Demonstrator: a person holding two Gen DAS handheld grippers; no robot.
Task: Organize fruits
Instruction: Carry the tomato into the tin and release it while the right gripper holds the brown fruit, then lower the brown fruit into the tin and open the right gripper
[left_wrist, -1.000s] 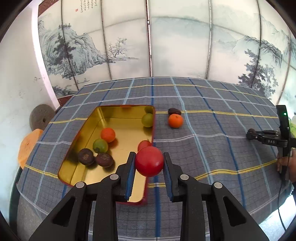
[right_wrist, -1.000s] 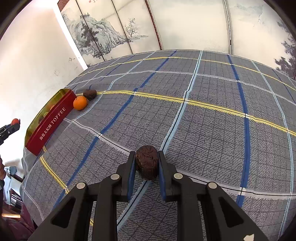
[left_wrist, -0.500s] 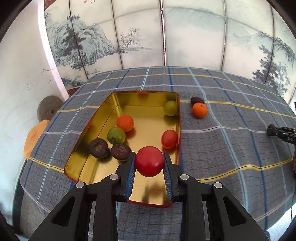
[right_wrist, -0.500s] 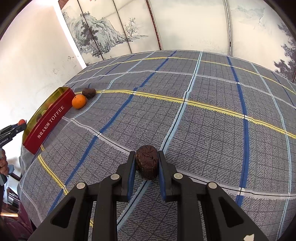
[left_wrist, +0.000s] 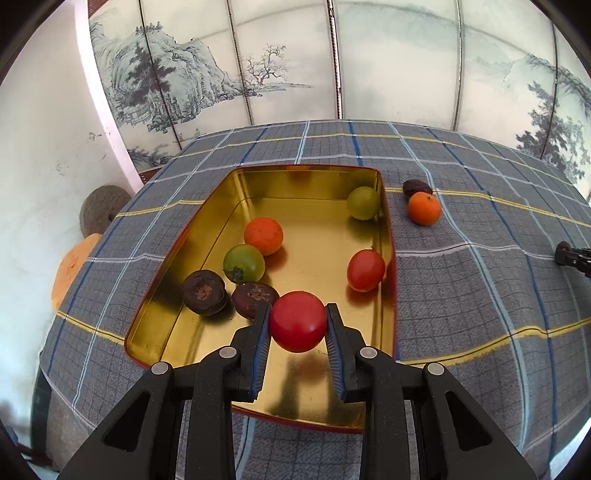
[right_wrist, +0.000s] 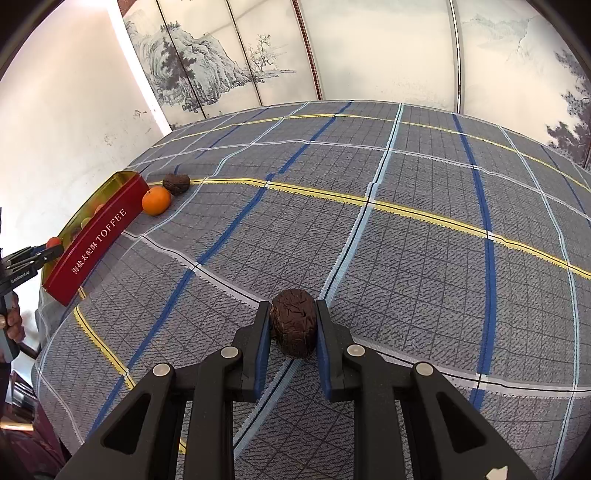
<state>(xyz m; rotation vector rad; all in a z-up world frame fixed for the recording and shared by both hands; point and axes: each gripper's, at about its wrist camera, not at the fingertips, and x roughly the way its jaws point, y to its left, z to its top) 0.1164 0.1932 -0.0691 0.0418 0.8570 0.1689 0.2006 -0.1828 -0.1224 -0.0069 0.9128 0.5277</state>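
Observation:
My left gripper (left_wrist: 297, 325) is shut on a round red fruit (left_wrist: 297, 320) and hangs over the near end of a gold-lined tin (left_wrist: 207, 218). Inside the tin lie an orange (left_wrist: 263, 235), a green fruit (left_wrist: 244, 263), two dark wrinkled fruits (left_wrist: 204, 291), a small red tomato (left_wrist: 365, 270) and a pale green fruit (left_wrist: 363, 202). My right gripper (right_wrist: 292, 325) is shut on a dark wrinkled fruit (right_wrist: 294, 322) just above the checked tablecloth (right_wrist: 406, 236). The tin's red side (right_wrist: 96, 243) shows far left in the right wrist view.
An orange (left_wrist: 424, 208) and a dark fruit (left_wrist: 416, 187) lie on the cloth just right of the tin, also seen as orange (right_wrist: 156, 200) and dark fruit (right_wrist: 176, 184). A painted folding screen (left_wrist: 332, 62) stands behind the table. A round stone and an orange cushion (left_wrist: 70, 266) sit beyond the left edge.
My left gripper has carried the red fruit leftward and down, from the tin's right wall to over its near end. The right gripper has stayed in place with its dark fruit.

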